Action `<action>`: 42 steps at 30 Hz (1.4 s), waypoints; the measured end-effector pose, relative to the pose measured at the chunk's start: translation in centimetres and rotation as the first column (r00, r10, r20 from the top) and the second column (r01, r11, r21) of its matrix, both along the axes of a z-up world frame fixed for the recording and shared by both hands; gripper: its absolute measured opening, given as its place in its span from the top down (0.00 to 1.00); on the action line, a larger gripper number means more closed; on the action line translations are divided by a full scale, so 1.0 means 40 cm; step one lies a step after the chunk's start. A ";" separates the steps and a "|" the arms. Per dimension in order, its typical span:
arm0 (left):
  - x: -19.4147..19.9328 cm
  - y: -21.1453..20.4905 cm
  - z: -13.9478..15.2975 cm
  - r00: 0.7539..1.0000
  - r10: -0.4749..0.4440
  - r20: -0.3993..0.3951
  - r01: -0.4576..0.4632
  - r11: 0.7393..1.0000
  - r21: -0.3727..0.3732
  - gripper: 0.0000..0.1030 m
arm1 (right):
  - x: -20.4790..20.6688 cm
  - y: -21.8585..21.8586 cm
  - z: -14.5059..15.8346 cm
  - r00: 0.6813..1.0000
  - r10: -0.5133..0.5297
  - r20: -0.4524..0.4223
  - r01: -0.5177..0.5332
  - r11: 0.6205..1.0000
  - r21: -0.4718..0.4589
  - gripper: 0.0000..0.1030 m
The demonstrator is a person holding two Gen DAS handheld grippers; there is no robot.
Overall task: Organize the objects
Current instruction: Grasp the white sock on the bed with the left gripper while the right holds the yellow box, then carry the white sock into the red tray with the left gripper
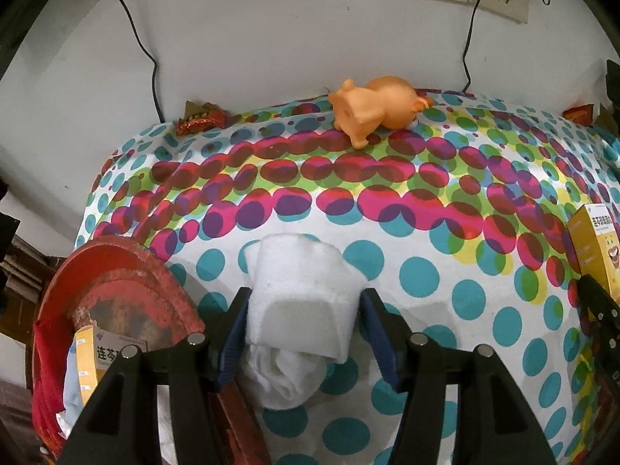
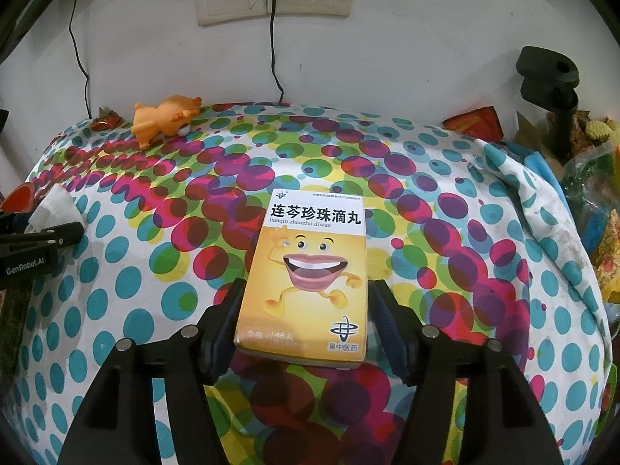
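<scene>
The yellow medicine box (image 2: pixel 306 275) lies flat on the spotted tablecloth (image 2: pixel 445 232), between the right gripper (image 2: pixel 306 321) jaws, which stand apart, the right one clear of its edge. The left gripper (image 1: pixel 302 333) straddles a rolled white cloth (image 1: pixel 298 306), its pads at the cloth's sides; whether they press I cannot tell. Near left, a red basket (image 1: pixel 116 267) holds another yellow box (image 1: pixel 97 352). Far off by the wall, an orange toy pig (image 1: pixel 372 110) lies on its side.

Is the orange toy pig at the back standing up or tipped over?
Tipped over: the orange toy pig lies on its side, legs pointing sideways.
</scene>
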State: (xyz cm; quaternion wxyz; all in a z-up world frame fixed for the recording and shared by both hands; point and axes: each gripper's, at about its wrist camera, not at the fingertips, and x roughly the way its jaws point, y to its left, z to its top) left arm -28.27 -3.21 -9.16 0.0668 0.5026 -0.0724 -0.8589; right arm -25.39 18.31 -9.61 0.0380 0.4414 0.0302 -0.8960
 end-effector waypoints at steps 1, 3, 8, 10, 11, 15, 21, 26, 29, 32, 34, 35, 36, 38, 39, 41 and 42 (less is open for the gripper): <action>0.002 0.000 0.000 1.000 0.002 -0.004 -0.002 1.000 0.003 0.45 | 0.000 -0.001 0.000 1.000 0.000 0.000 0.000 1.000 0.001 0.41; 0.006 0.003 0.001 1.000 0.004 -0.013 -0.004 1.000 -0.001 0.47 | -0.001 0.000 0.001 1.000 0.000 0.000 0.000 1.000 0.000 0.41; 0.031 0.011 0.013 0.998 0.007 -0.063 -0.008 1.000 -0.009 0.67 | -0.002 0.000 0.004 1.000 0.000 0.000 0.000 1.000 0.000 0.41; 0.038 0.010 0.016 0.998 0.009 -0.067 -0.009 1.000 0.000 0.69 | -0.003 0.000 0.006 1.000 0.000 0.000 0.000 1.000 0.000 0.40; 0.041 0.008 0.019 0.997 0.010 -0.072 -0.009 1.000 0.009 0.69 | -0.003 0.000 0.006 1.000 0.000 0.001 0.000 1.000 -0.001 0.40; 0.061 0.009 0.029 0.997 0.000 -0.076 0.004 0.999 0.046 0.69 | -0.005 0.000 0.007 1.000 -0.001 0.001 0.001 1.000 0.000 0.39; 0.102 0.022 0.043 0.997 -0.022 -0.078 0.027 0.997 0.073 0.69 | -0.006 0.000 0.007 1.000 0.000 0.001 0.000 1.000 -0.001 0.39; 0.132 0.037 0.055 0.995 -0.067 -0.078 0.073 0.994 0.078 0.69 | -0.006 0.000 0.008 1.000 0.001 0.000 -0.001 1.000 -0.001 0.38; 0.156 0.042 0.070 0.993 -0.084 -0.088 0.092 0.991 0.098 0.69 | -0.006 0.000 0.008 1.000 0.001 0.000 -0.001 1.000 -0.001 0.38; 0.182 0.040 0.082 0.990 -0.107 -0.096 0.119 0.984 0.134 0.69 | -0.006 0.000 0.008 1.000 0.000 0.000 0.000 1.000 -0.001 0.38; 0.204 0.040 0.090 0.988 -0.116 -0.098 0.128 0.982 0.138 0.69 | -0.006 -0.001 0.008 1.000 0.000 0.000 0.000 1.000 -0.001 0.38; 0.210 0.039 0.093 0.988 -0.117 -0.097 0.130 0.982 0.140 0.69 | -0.006 -0.001 0.007 1.000 0.000 0.000 0.000 1.000 0.000 0.38; 0.221 0.038 0.099 0.988 -0.120 -0.096 0.134 0.979 0.151 0.69 | -0.006 -0.001 0.007 1.000 0.000 0.000 0.000 1.000 -0.001 0.38; 0.239 0.037 0.112 0.988 -0.121 -0.100 0.135 0.978 0.157 0.70 | -0.006 -0.001 0.007 1.000 0.000 0.000 0.000 1.000 -0.001 0.38; 0.248 0.037 0.117 0.988 -0.120 -0.100 0.135 0.979 0.155 0.69 | -0.006 -0.001 0.007 1.000 0.000 0.000 0.000 1.000 0.000 0.38; 0.271 0.037 0.131 0.987 -0.117 -0.110 0.134 0.978 0.157 0.69 | -0.006 -0.001 0.007 1.000 0.000 0.000 0.000 1.000 0.000 0.38; 0.286 0.035 0.140 0.986 -0.121 -0.114 0.139 0.976 0.167 0.69 | -0.006 -0.001 0.007 1.000 0.000 0.000 0.000 1.000 0.000 0.38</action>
